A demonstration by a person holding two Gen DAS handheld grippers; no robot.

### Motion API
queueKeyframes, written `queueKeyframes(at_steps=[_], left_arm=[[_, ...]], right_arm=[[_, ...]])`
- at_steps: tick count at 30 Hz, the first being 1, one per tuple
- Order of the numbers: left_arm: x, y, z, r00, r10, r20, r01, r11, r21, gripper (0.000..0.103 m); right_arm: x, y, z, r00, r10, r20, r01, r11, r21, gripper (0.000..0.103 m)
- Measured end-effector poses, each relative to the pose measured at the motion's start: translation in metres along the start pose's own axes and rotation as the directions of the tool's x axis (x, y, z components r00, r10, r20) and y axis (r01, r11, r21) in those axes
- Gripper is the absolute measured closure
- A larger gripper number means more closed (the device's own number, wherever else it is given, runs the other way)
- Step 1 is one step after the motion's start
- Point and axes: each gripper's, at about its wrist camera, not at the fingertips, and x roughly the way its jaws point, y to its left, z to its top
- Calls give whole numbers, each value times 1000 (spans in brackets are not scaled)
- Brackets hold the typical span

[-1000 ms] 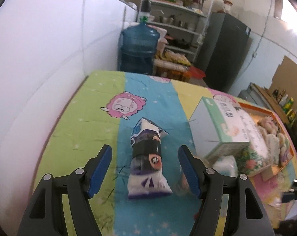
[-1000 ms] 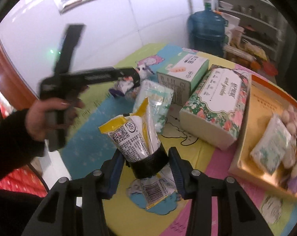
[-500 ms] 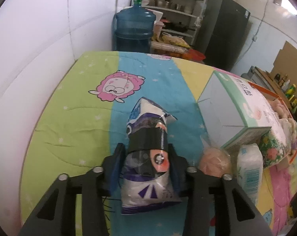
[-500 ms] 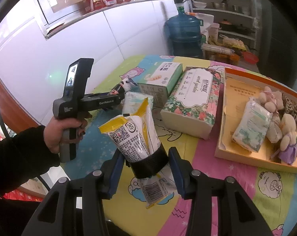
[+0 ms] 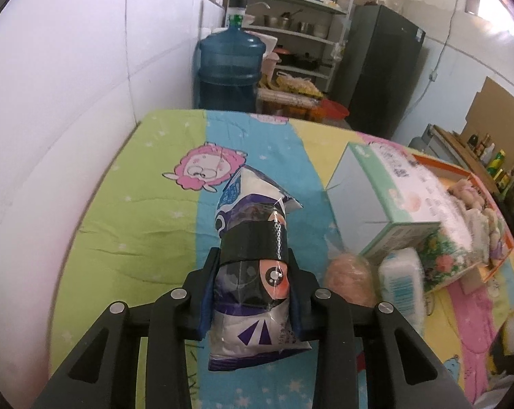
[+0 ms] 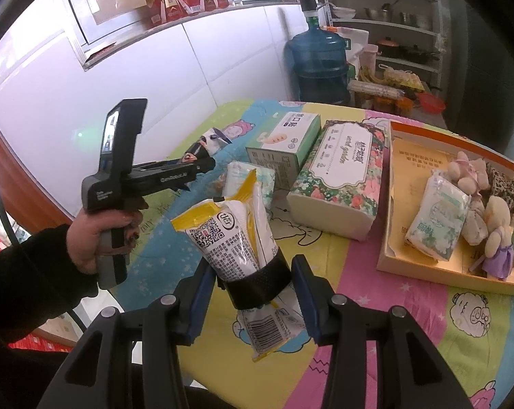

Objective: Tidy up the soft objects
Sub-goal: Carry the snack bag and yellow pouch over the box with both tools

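Observation:
My left gripper (image 5: 252, 286) is shut on a purple-and-white snack bag (image 5: 253, 266) wrapped with black tape, held over the blue stripe of the tablecloth. It also shows in the right wrist view (image 6: 207, 145). My right gripper (image 6: 253, 293) is shut on a yellow-and-white snack bag (image 6: 236, 235) with a black band, held above the table's near edge. An orange-rimmed cardboard tray (image 6: 413, 266) at the right holds a tissue pack (image 6: 437, 218) and several small plush toys (image 6: 495, 221).
A green tissue box (image 6: 284, 139), a floral tissue pack (image 6: 338, 177) and a small white tissue pack (image 6: 248, 177) lie mid-table. A peach soft ball (image 5: 350, 281) lies right of my left gripper. A white tiled wall runs along the left; a water jug (image 5: 231, 68) stands behind.
My left gripper has closed on the purple-and-white bag and lifted it slightly. My right gripper has kept hold of the yellow bag and risen, turning toward the tray.

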Motion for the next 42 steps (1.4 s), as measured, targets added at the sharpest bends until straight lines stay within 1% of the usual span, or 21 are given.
queueKeyframes(at_steps=[7, 10, 17, 25, 31, 42], left_arm=[[-39, -10, 4, 999, -23, 47, 22, 1000, 16, 68], [-55, -17, 8, 997, -43, 66, 42, 999, 23, 68], [-79, -43, 15, 989, -124, 85, 120, 991, 54, 68], [-89, -96, 20, 973, -216, 79, 205, 970, 132, 68], [-91, -134, 24, 962, -265, 69, 249, 951, 182, 68], [-86, -177, 36, 954, -294, 59, 274, 935, 224, 68]], right_arm=[[-9, 8, 1, 999, -5, 35, 5, 1000, 2, 56], [-16, 9, 2, 998, -15, 57, 14, 1000, 9, 56], [-36, 3, -1, 993, -61, 106, 57, 997, 43, 56], [-67, -21, -1, 975, -142, 170, 125, 986, 106, 56], [-88, -46, -3, 958, -201, 203, 171, 973, 155, 56], [-109, -90, -7, 944, -245, 222, 200, 958, 204, 56]])
